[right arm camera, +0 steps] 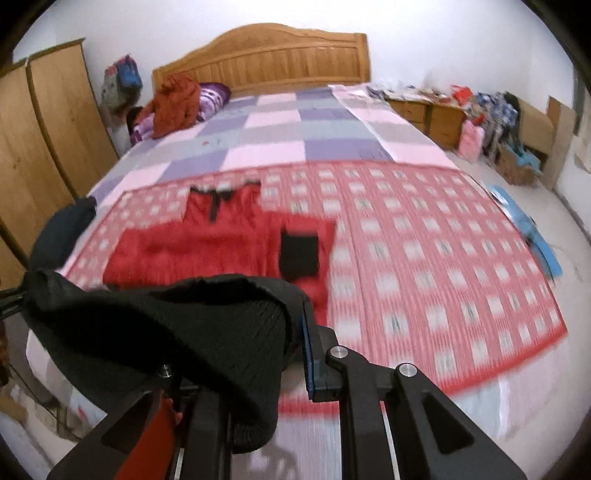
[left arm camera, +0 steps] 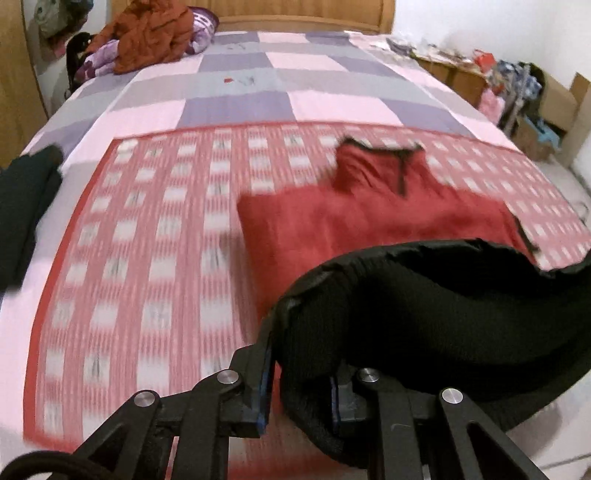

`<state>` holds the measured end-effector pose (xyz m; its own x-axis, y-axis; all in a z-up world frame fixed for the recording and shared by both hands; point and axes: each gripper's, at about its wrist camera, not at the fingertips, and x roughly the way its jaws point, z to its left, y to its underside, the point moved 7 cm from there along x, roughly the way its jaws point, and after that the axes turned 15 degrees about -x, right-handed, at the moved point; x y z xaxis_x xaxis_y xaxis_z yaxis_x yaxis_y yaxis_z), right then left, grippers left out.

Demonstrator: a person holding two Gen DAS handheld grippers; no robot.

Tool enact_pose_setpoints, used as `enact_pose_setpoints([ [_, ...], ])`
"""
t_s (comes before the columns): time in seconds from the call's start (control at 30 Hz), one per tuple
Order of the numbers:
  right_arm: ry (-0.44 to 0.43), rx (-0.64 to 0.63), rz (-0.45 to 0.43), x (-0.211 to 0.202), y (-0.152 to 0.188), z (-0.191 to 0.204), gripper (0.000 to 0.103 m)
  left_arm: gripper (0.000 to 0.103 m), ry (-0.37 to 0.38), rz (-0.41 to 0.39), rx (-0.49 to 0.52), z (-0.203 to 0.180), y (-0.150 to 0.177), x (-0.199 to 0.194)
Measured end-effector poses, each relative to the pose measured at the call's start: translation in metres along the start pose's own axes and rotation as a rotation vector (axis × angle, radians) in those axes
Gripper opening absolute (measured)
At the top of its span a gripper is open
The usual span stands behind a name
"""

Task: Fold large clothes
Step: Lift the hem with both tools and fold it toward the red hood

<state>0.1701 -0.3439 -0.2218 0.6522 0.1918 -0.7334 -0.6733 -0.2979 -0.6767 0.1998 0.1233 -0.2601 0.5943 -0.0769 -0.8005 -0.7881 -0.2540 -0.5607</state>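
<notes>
A red sweater (left arm camera: 369, 218) with black collar, cuffs and a wide black ribbed hem lies on the red checked blanket (left arm camera: 147, 258); it also shows in the right wrist view (right arm camera: 207, 243). My left gripper (left arm camera: 299, 369) is shut on the left end of the black hem (left arm camera: 443, 314) and holds it lifted above the bed. My right gripper (right arm camera: 258, 332) is shut on the right end of the hem (right arm camera: 177, 325). The hem stretches between both grippers and hides the sweater's lower part. A black cuff (right arm camera: 299, 254) lies folded over the body.
A dark garment (left arm camera: 26, 199) lies at the bed's left edge. An orange jacket (left arm camera: 147, 33) and purple clothes sit by the headboard (right arm camera: 266, 55). A wardrobe (right arm camera: 44, 140) stands left; boxes and clutter (right arm camera: 498, 122) stand right. A blue item (right arm camera: 528, 229) lies on the floor.
</notes>
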Motion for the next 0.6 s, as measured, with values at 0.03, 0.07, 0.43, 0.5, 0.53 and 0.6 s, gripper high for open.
enact_pose_setpoints([
  [0.03,-0.002,-0.012,-0.014,0.012,-0.016,-0.003,0.014,0.021,-0.01,0.013,-0.007,0.0,-0.017,0.019],
  [0.07,-0.006,-0.031,-0.027,0.033,-0.038,-0.009,0.014,0.021,-0.013,0.038,-0.045,0.001,-0.039,0.043],
  [0.43,-0.071,0.076,0.293,0.285,-0.096,-0.069,0.014,0.029,-0.15,0.192,-0.235,-0.001,-0.121,0.218],
  [0.5,-0.072,0.061,0.33,0.31,-0.088,-0.067,0.015,0.034,-0.17,0.172,-0.247,0.0,-0.121,0.23],
  [0.53,-0.07,0.056,0.335,0.318,-0.086,-0.067,0.015,0.036,-0.18,0.16,-0.246,0.0,-0.12,0.233],
  [0.6,-0.077,0.05,0.329,0.326,-0.085,-0.066,0.018,0.04,-0.179,0.138,-0.245,0.0,-0.121,0.238],
])
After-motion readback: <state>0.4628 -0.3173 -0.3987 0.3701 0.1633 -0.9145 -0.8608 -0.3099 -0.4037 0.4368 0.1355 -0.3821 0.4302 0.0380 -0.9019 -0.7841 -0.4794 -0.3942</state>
